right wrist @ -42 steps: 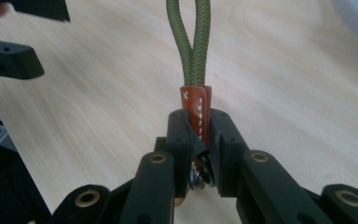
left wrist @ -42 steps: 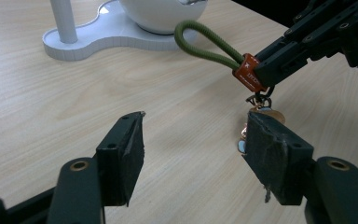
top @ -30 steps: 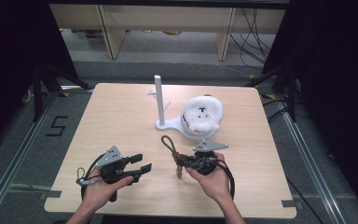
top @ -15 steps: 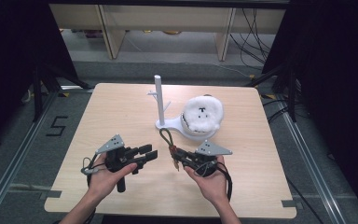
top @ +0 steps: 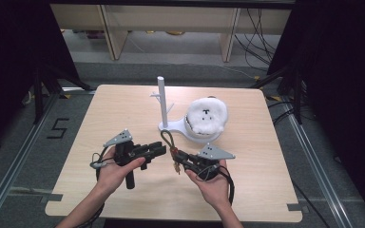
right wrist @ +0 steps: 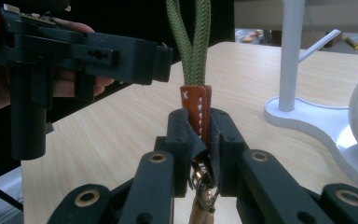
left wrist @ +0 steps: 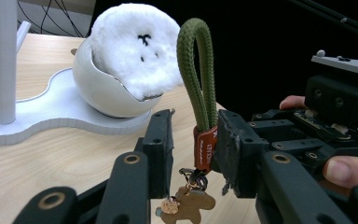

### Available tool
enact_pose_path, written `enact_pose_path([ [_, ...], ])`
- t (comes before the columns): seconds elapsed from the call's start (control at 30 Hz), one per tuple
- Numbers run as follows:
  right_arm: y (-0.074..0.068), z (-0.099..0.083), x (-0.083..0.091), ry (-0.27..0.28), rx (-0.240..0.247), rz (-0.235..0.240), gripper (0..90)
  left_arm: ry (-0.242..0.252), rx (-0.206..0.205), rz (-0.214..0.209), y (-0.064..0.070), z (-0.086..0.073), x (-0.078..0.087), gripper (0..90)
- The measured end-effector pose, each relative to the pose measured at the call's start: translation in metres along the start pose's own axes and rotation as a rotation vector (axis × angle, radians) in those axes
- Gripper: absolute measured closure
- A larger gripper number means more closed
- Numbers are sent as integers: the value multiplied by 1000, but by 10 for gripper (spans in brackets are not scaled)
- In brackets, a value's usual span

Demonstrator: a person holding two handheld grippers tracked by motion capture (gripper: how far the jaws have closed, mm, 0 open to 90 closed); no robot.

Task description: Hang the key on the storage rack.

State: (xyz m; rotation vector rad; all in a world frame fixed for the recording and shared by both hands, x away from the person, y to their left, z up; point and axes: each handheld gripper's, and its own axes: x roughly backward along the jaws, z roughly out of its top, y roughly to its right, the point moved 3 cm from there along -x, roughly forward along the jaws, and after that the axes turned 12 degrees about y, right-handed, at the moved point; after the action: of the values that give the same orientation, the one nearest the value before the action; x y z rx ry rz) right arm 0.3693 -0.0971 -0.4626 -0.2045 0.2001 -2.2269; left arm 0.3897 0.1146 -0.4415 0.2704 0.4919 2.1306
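A keychain with a green cord loop (top: 167, 137), an orange leather tab (right wrist: 196, 112) and a small gingerbread charm (left wrist: 189, 205) stands upright in my right gripper (right wrist: 198, 126), which is shut on the tab. In the high view the right gripper (top: 178, 156) is at the table's front middle. My left gripper (top: 160, 150) points right at the keychain. Its jaws are open, and the tab (left wrist: 205, 149) hangs between them, close to the right one, in the left gripper (left wrist: 195, 137) view.
A white stand with an upright post (top: 161, 99) and a flat base (top: 197, 137) is just behind the grippers. A white fluffy toy (top: 208, 115) sits in the bowl on that base. Bare table (top: 266, 156) lies to the right and left.
My left gripper has moved right and forward, from the front left up to the keychain, so its jaws now flank the tab. The right gripper has barely shifted.
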Motion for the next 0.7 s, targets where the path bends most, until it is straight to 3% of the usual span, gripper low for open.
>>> enact_pose_path([
  [0.27,-2,-1,-1,6,-2,5,801,32,52,-28,0,4,-6,709],
  [0.43,-3,-1,-2,12,-4,2,801,26,58,-36,0,3,-8,748],
  [0.47,-2,0,-1,22,20,-10,801,27,61,-36,0,3,-8,756],
  [0.5,-4,0,-2,29,0,7,801,33,65,-43,0,3,-8,767],
  [0.63,-6,1,-2,26,-8,-5,801,51,83,-53,-1,3,-9,804],
  [0.7,-5,1,-2,30,11,-3,801,54,96,-58,-2,2,-9,824],
])
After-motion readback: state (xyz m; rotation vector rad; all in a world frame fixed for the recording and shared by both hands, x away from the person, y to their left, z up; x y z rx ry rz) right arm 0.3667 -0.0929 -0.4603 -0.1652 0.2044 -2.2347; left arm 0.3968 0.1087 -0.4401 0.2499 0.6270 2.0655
